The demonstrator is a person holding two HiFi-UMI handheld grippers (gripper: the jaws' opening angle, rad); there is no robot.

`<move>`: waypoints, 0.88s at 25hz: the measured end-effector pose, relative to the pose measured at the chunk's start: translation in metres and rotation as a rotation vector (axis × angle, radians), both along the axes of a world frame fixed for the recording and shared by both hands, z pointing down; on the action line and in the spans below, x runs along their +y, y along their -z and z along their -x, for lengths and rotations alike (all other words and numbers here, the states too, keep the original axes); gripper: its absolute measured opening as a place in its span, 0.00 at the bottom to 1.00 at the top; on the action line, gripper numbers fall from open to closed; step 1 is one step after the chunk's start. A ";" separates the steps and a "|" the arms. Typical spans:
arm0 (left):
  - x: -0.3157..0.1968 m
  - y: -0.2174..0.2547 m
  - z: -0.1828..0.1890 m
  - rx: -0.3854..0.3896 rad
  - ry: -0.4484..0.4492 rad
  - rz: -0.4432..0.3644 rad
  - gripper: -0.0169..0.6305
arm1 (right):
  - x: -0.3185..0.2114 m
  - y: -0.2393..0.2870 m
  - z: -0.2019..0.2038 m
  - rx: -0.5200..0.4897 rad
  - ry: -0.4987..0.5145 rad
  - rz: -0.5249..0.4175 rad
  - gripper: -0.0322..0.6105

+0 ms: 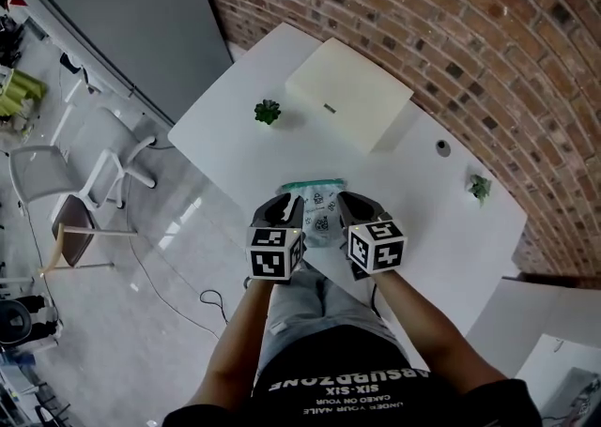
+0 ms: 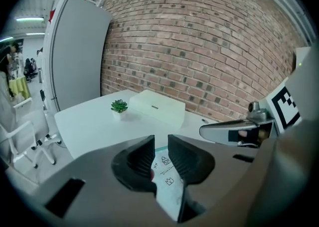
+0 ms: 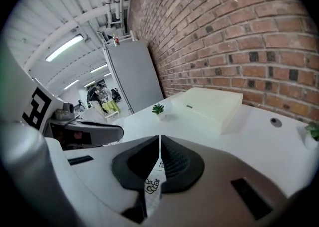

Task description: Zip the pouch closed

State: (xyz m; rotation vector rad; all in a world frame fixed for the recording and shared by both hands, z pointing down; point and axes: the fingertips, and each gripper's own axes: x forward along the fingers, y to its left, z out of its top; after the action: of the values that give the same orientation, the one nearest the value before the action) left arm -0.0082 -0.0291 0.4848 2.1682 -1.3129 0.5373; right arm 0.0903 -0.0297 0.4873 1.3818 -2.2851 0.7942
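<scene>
A white pouch [image 1: 317, 211] with small printed drawings and a teal zip edge hangs in the air above the near edge of the white table [image 1: 225, 139], held between both grippers. My left gripper [image 1: 287, 202] grips its left end. In the left gripper view the pouch [image 2: 167, 181] runs between the dark jaws of the left gripper [image 2: 161, 143], which stand a little apart around it. My right gripper [image 1: 351, 204] holds the right end. In the right gripper view the right gripper [image 3: 159, 141] has its jaws pressed together on the thin edge of the pouch [image 3: 151, 187].
A flat cream box [image 1: 352, 97] lies at the table's far side by the brick wall. A small green plant [image 1: 268, 113] stands to its left and another plant [image 1: 480, 188] at the right. A round cable hole [image 1: 442, 147] is nearby. White chairs [image 1: 66, 186] stand on the floor at left.
</scene>
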 end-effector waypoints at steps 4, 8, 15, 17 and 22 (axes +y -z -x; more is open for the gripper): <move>0.017 0.018 -0.005 0.004 0.002 -0.027 0.10 | 0.018 0.015 0.004 0.054 0.051 -0.036 0.05; 0.031 0.036 -0.010 0.039 0.006 -0.040 0.05 | 0.036 0.031 0.013 0.024 0.105 -0.056 0.05; 0.052 0.053 -0.022 0.044 0.001 -0.067 0.04 | 0.055 0.049 0.014 0.007 0.120 -0.089 0.05; 0.058 0.056 -0.023 0.040 0.003 -0.078 0.04 | 0.059 0.052 0.014 0.010 0.124 -0.098 0.05; 0.066 0.065 -0.023 0.042 0.020 -0.121 0.04 | 0.066 0.063 0.015 0.009 0.125 -0.125 0.05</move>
State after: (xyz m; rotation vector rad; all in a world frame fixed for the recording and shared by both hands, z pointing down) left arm 0.0148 0.0374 0.4196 2.2488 -1.3753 0.4118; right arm 0.0755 0.0362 0.4245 1.2754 -2.4232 0.6138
